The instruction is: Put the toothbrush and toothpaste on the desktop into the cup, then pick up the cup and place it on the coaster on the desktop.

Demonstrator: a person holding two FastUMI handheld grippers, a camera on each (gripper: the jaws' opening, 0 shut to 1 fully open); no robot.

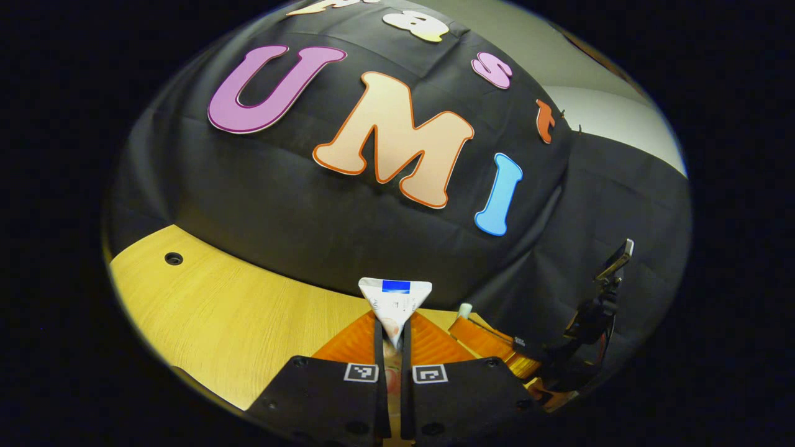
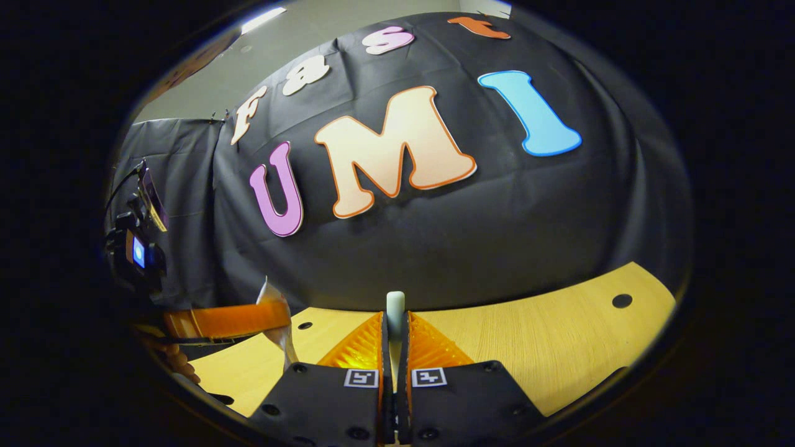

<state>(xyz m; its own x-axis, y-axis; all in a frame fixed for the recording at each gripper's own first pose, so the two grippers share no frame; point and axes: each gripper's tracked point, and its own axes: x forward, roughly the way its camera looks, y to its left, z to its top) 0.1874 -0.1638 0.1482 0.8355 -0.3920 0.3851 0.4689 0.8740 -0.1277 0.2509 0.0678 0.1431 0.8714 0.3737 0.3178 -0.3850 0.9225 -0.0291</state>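
Observation:
My left gripper (image 1: 392, 329) is shut on the toothpaste tube (image 1: 395, 297), a white tube whose flat crimped end with a blue patch sticks up beyond the fingers. My right gripper (image 2: 395, 321) is shut on the toothbrush (image 2: 395, 305), whose pale rounded end pokes up between the fingers. Both are held above the wooden desktop (image 1: 236, 310). In the left gripper view the right gripper (image 1: 490, 344) is close on the right, with the toothbrush end (image 1: 464, 308). In the right gripper view the left gripper (image 2: 223, 320) is at the left with the toothpaste tube (image 2: 276, 323).
The light wooden desktop (image 2: 546, 335) has round holes (image 1: 173, 258) (image 2: 622, 300) and ends at the black cloth wall behind. A dark device on a mount (image 2: 136, 248) (image 1: 596, 310) rides above each far gripper. A hand (image 2: 177, 360) holds the left gripper.

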